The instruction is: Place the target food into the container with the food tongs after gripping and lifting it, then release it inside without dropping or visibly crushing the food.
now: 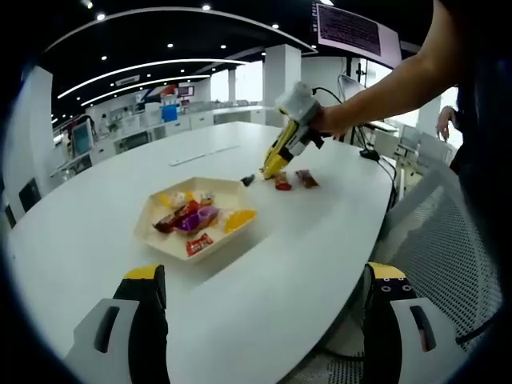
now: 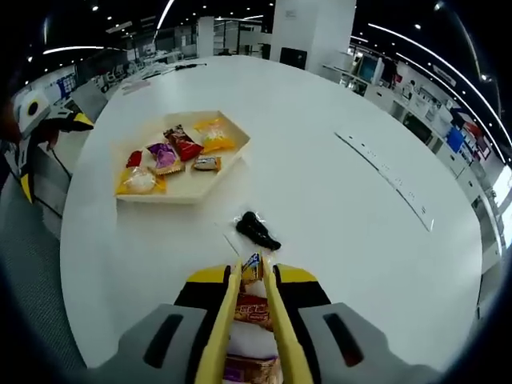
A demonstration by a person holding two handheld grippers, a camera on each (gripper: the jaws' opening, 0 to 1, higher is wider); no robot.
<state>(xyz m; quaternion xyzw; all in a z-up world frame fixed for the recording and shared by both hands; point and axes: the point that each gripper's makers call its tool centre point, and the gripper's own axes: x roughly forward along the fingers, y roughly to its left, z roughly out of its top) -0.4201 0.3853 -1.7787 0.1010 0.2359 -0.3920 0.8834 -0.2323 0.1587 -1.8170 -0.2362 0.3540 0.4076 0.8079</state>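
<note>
A cream hexagonal tray on the white table holds several wrapped snacks. In the left gripper view, a person's hand holds my right gripper beyond the tray. It is shut on yellow food tongs whose tips reach down to the table. Two wrapped snacks lie beside those tips. In the right gripper view the tongs run between the jaws of my right gripper. A small wrapped piece sits between their tips, over a red packet. My left gripper is open near the table's edge.
A small black object lies between the tongs and the tray. A long white strip lies farther out on the table. A white mesh chair stands beside the table. My left gripper shows beyond the tray.
</note>
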